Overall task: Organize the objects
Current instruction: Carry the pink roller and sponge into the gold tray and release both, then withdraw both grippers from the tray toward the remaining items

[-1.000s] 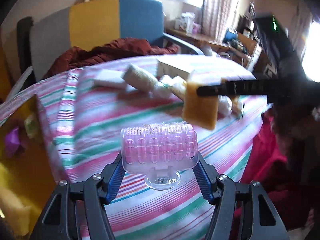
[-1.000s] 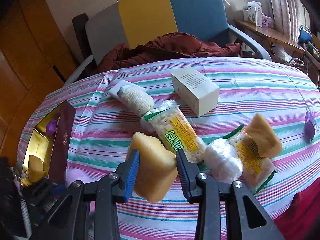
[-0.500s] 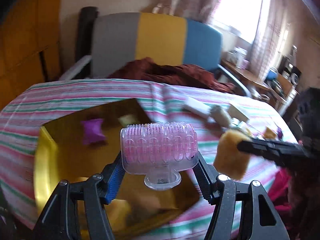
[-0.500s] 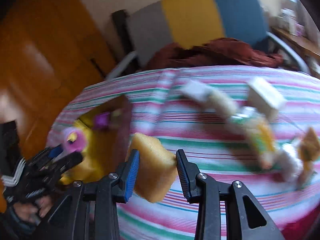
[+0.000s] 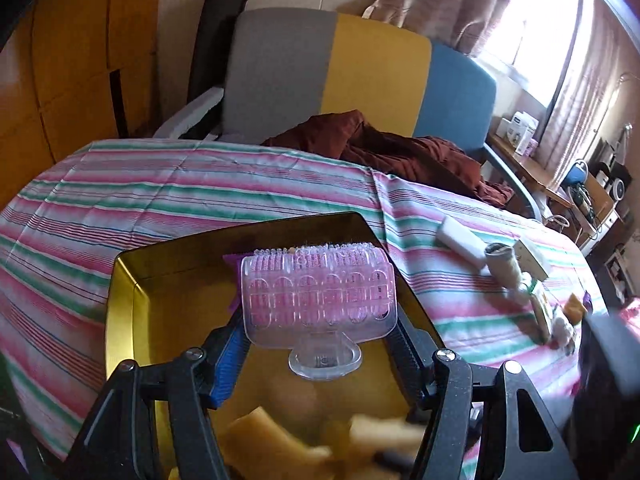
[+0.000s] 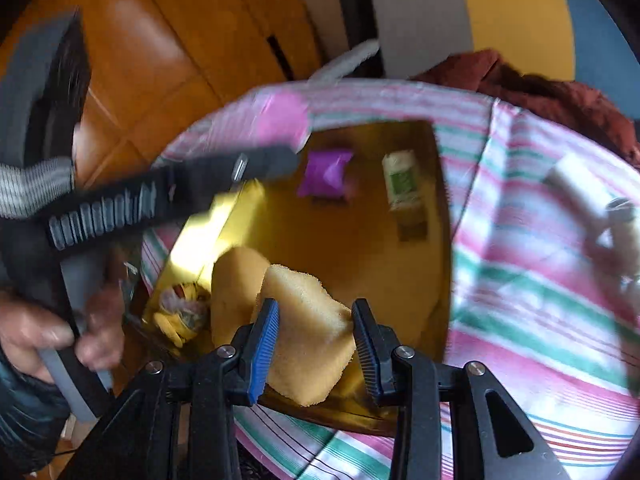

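A grey, yellow and blue chair stands behind the striped tablecloth; daylight floods a curtained window; wooden panelling lines the left wall.

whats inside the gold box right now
Inside the gold box: a purple packet, a green-and-white packet, a yellow sponge and a crumpled wrapper. The sponge in the right tongs hides the floor beneath.

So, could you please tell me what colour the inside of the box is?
Shiny gold inside the box, clearest in the right wrist view.
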`<action>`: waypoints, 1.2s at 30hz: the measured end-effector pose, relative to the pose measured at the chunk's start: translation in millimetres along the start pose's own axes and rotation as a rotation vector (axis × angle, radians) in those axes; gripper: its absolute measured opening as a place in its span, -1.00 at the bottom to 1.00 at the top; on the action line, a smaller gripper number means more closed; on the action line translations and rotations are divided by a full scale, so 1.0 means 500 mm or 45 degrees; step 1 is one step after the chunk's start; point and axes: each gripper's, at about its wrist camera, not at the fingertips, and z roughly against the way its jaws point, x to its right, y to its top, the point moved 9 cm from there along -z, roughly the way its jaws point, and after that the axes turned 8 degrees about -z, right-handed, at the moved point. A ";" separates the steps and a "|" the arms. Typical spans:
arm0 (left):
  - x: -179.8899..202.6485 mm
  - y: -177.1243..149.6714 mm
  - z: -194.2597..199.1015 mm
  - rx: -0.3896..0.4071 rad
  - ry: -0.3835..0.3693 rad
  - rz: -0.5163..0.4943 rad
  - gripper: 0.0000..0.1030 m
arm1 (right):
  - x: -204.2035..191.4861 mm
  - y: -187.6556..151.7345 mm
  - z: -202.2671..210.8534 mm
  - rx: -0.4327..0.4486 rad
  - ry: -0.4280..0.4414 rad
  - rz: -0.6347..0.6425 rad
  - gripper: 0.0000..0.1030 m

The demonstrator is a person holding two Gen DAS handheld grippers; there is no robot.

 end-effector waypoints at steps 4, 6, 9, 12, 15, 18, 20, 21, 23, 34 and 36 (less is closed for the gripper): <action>-0.007 0.011 -0.045 -0.033 0.028 0.004 0.28 | -0.004 -0.016 -0.026 -0.041 0.004 0.015 -0.27; -0.008 0.013 -0.065 -0.054 0.042 -0.003 0.34 | -0.004 -0.019 -0.029 -0.048 0.017 0.009 -0.23; -0.017 0.015 -0.088 -0.074 0.060 0.024 0.66 | 0.003 -0.028 -0.031 -0.058 -0.018 0.016 0.10; -0.031 0.012 -0.086 -0.066 0.063 0.072 0.68 | 0.010 -0.037 -0.024 -0.050 -0.054 0.017 0.38; -0.045 -0.001 -0.070 -0.052 0.087 0.097 0.68 | 0.012 -0.040 -0.010 -0.025 -0.067 0.016 0.39; -0.054 -0.017 -0.042 -0.023 0.131 0.089 0.68 | 0.008 -0.039 0.007 0.007 -0.069 0.025 0.41; -0.055 -0.028 -0.020 0.000 0.161 0.074 0.68 | 0.011 -0.032 0.021 0.027 -0.076 0.029 0.41; -0.052 -0.034 -0.010 0.011 0.172 0.064 0.68 | 0.010 -0.032 0.026 0.036 -0.079 0.029 0.41; -0.045 -0.048 0.010 0.028 0.194 0.043 0.68 | 0.008 -0.026 0.028 0.046 -0.094 0.031 0.44; -0.018 -0.098 0.096 0.138 0.295 0.050 0.78 | 0.024 -0.015 0.067 0.177 -0.316 0.081 0.63; -0.012 -0.106 0.104 0.145 0.312 0.035 0.80 | 0.031 -0.015 0.073 0.195 -0.345 0.077 0.64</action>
